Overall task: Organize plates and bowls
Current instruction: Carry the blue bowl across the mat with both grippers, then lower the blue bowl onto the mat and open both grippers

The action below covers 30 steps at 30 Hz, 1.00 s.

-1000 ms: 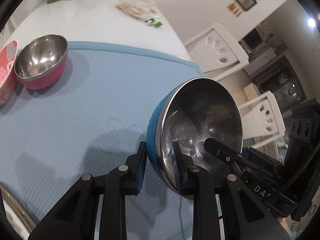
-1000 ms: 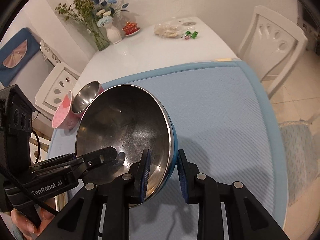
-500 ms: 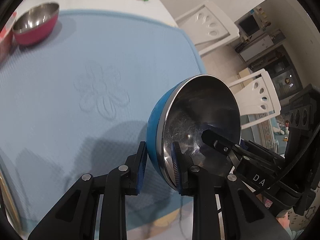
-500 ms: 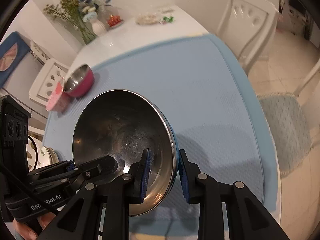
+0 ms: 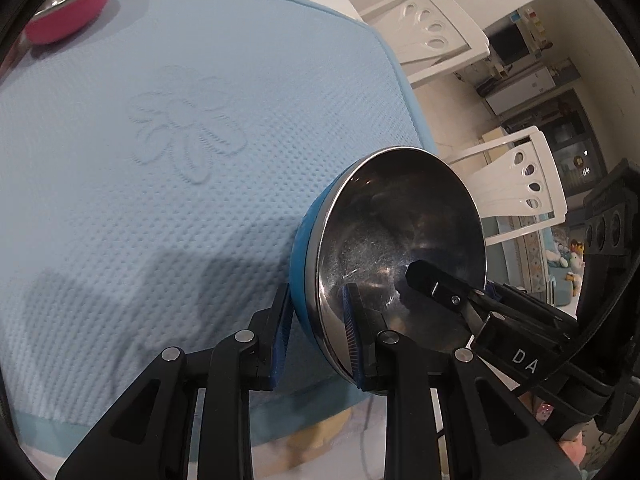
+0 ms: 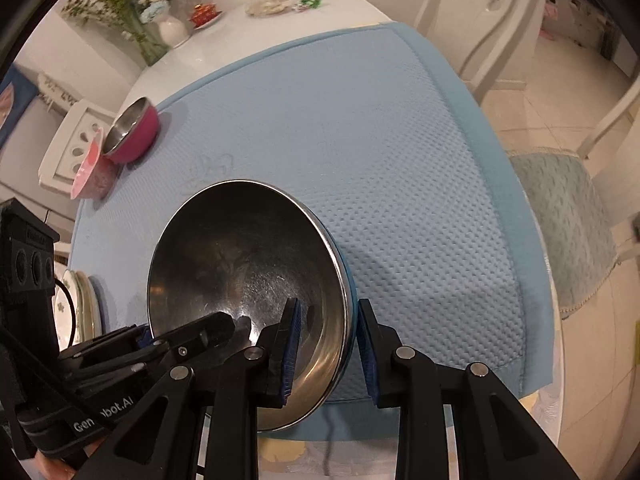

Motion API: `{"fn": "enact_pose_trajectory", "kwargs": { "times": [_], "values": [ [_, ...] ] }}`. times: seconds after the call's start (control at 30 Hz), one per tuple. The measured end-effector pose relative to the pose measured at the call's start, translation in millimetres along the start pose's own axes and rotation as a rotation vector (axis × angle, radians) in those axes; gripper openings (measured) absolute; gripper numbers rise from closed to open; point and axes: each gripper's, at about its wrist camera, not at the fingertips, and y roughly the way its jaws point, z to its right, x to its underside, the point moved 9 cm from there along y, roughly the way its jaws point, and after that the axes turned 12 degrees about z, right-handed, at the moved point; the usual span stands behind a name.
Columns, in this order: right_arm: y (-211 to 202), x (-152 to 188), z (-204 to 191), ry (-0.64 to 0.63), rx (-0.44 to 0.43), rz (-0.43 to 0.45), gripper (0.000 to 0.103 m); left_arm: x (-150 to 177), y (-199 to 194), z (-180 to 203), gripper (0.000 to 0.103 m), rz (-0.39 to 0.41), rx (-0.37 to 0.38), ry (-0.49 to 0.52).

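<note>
A steel bowl with a blue outside [image 5: 396, 248] [image 6: 244, 272] hangs tilted over the near edge of the light blue mat [image 5: 168, 168] [image 6: 380, 152]. My left gripper [image 5: 316, 332] is shut on one side of its rim. My right gripper [image 6: 326, 344] is shut on the opposite side of the rim. Each gripper shows in the other's view. A steel bowl with a pink outside [image 5: 68, 8] [image 6: 134, 130] sits at the mat's far left corner, next to a pink patterned bowl [image 6: 92, 170].
Several plates [image 6: 78, 300] lie stacked at the left past the mat's edge. White chairs [image 5: 432, 32] [image 6: 480, 4] stand along the table's right side, one with a cushioned seat [image 6: 560, 220]. A vase of flowers [image 6: 148, 12], a red dish and wrapped snacks sit at the table's far end.
Both grippers have carried the blue bowl back toward the near edge of the mat and lower. The pink bowl now lies farther off.
</note>
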Motion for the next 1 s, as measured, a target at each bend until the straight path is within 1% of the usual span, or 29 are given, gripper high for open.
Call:
{"fn": "enact_pose_trajectory", "kwargs": {
  "times": [0.2,0.4,0.47,0.6,0.7,0.9,1.0],
  "values": [
    [3.0,-7.7,32.5,0.079,0.043,0.002,0.028,-9.0,22.2,24.9,0.021,-0.014,0.022,0.051],
    [14.1,-10.4,56.6,0.140,0.067,-0.025,0.028,-4.5,37.0,26.1,0.024,-0.045,0.003,0.052],
    [13.6,-10.7,60.0,0.161,0.048,-0.024,0.028,-4.0,35.7,23.8,0.023,-0.045,-0.001,0.051],
    [11.3,-10.9,60.3,0.145,0.039,-0.025,0.028,-7.8,27.7,16.7,0.024,-0.040,0.002,0.027],
    [9.3,-12.3,61.4,0.159,0.028,-0.027,0.028,-10.5,21.1,14.0,0.024,-0.028,0.000,0.019],
    [-5.2,-24.1,70.1,0.194,0.030,0.011,0.028,-7.0,10.3,9.6,0.026,-0.016,0.004,0.000],
    [-11.6,-29.8,68.0,0.215,0.007,0.025,0.028,-5.8,3.9,6.7,0.026,-0.005,0.000,-0.007]
  ]
}}
